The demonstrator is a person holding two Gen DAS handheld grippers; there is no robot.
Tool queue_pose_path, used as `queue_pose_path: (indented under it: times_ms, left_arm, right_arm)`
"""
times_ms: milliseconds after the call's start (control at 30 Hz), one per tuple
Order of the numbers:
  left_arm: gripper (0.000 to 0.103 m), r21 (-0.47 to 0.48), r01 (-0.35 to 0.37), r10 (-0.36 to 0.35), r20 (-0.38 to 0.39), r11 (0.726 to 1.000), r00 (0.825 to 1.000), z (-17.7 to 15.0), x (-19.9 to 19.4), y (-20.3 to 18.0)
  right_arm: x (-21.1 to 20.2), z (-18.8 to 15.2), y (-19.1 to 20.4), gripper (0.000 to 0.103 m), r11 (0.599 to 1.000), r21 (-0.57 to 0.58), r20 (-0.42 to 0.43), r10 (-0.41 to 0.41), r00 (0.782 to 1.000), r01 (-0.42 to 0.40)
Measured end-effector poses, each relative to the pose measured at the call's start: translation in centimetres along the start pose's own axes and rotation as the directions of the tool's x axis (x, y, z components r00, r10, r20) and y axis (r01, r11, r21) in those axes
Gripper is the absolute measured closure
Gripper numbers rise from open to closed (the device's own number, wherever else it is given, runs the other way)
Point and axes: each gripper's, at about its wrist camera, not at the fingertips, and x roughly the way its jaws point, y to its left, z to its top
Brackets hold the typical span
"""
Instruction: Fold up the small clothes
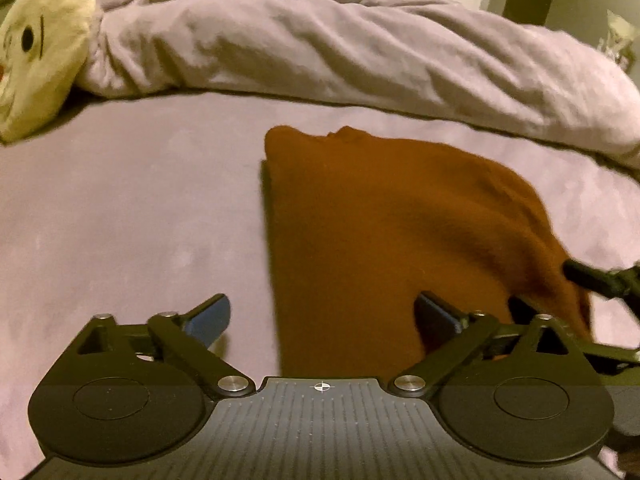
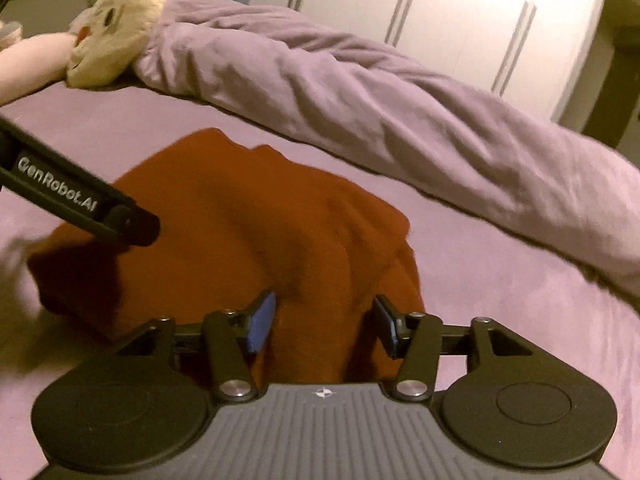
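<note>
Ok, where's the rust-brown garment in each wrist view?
Left wrist: rust-brown garment lies centre-right on the bed sheet, reaching down between the open left tool.
Right wrist: garment fills the centre-left, running down between the right tool.
Shared landmark: cream plush toy, upper left in both.

Both views are dim and warm-tinted, with soft grain throughout. The brightest area is the white wardrobe (image 2: 460,12) in the right wrist view, washed out by glare, and light falls off with distance from it. The cloth (image 1: 380,232) throws a dark, narrow shadow on its left edge. Fisheye bending curves the duvet (image 1: 340,48) into an arc, and the corners go black. Motion blur smears the cloth's right edge and the duvet nearest the wardrobe.
</note>
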Motion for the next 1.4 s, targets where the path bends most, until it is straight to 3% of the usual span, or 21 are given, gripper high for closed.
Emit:
queue_pose_path:
  times_ms: [67,300,400,500,567,700,900,1233,1400]
  left_arm:
    - [0.0,0.01,0.0,-0.001,0.014,1.0,1.0,-0.3,0.4,0.0]
    - [0.0,-0.109,0.028,-0.028,0.003,0.994,1.0,-1.9,-3.4,1.8]
    - [0.0,-0.128,0.002,-0.005,-0.021,0.992,1.0,-3.8,-5.8,1.5]
    - [0.0,-0.101,-0.023,0.017,-0.053,0.995,0.998,-6.2,-7.5,0.7]
    - [0.0,-0.089,-0.049,0.042,-0.08,0.995,0.996,-7.3,-8.1,0.4]
    - [0.0,-0.117,-0.084,0.069,-0.133,0.99,0.989,-8.2,-9.3,0.8]
    - [0.0,-0.155,-0.108,0.09,-0.118,0.982,0.989,-7.4,-12.1,1.7]
    - [0.0,-0.114,-0.079,0.069,-0.086,0.99,0.994,-6.3,-14.5,1.2]
    - [0.0,-0.142,-0.033,0.02,-0.091,0.989,0.996,-6.3,-14.5,1.3]
  right_arm:
    - [0.5,-0.3,-0.4,0.037,1.0,0.018,0.003,0.004,1.0,-0.004]
    - [-1.3,-1.1,-2.0,0.024,0.991,0.134,-0.029,0.017,0.999,-0.013]
    - [-3.0,-2.5,-1.9,0.021,0.979,0.201,-0.111,-0.016,0.994,0.038]
    - [-4.9,-3.9,-1.2,0.019,0.958,0.281,-0.208,0.01,0.978,0.05]
    - [-6.2,-4.5,-0.6,0.005,0.945,0.323,-0.254,0.037,0.966,0.049]
    - [-8.4,-4.1,0.2,0.004,0.934,0.357,-0.265,0.064,0.962,0.036]
    - [-10.9,-1.9,1.4,0.004,0.952,0.307,-0.27,0.066,0.961,0.021]
    - [-11.9,-0.3,2.3,0.004,0.953,0.304,-0.298,0.084,0.951,0.011]
    - [-12.0,-0.1,1.9,0.004,0.948,0.316,-0.312,0.075,0.947,0.029]
